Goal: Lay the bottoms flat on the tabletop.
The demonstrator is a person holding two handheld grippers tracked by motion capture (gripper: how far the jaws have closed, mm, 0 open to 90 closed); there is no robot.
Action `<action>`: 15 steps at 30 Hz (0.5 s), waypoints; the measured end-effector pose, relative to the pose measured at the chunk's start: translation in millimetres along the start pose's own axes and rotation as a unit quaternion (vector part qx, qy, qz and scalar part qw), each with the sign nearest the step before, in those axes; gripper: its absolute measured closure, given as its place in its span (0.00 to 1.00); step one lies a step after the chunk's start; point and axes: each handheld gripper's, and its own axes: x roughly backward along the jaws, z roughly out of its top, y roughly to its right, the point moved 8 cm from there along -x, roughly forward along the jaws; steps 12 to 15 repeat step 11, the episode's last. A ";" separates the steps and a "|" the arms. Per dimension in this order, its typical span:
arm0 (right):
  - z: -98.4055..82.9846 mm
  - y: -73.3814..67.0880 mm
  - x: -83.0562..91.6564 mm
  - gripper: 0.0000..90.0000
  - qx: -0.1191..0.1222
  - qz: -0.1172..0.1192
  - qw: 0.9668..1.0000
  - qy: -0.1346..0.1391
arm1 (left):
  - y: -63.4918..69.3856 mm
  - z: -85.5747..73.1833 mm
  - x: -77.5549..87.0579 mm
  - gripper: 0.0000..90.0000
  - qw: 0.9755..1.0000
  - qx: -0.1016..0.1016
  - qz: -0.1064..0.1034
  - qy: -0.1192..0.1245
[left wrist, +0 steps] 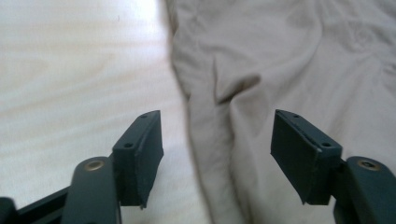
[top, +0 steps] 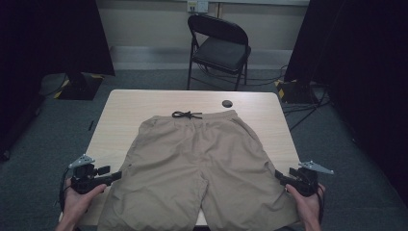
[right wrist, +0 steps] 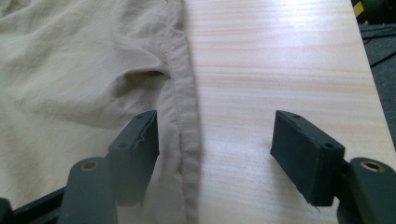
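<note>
A pair of khaki shorts lies flat on the light wooden table, waistband at the far side with a black drawstring knotted there. My left gripper is at the outer edge of the left leg, jaws open; in the left gripper view the seam of the shorts runs between the jaws, untouched by the pads. My right gripper is at the outer edge of the right leg, also open; in the right gripper view the hem of the shorts lies beside its left jaw.
A small dark round spot marks the table's far edge. A black folding chair stands behind the table. Cables trail on the floor at the right, and dark curtains hang on both sides.
</note>
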 end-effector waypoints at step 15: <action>-3.7 -7.4 -2.7 0.32 0.009 0.016 1.000 -0.012 | 10.7 -7.8 -6.1 0.29 1.000 -0.015 -0.014 -0.023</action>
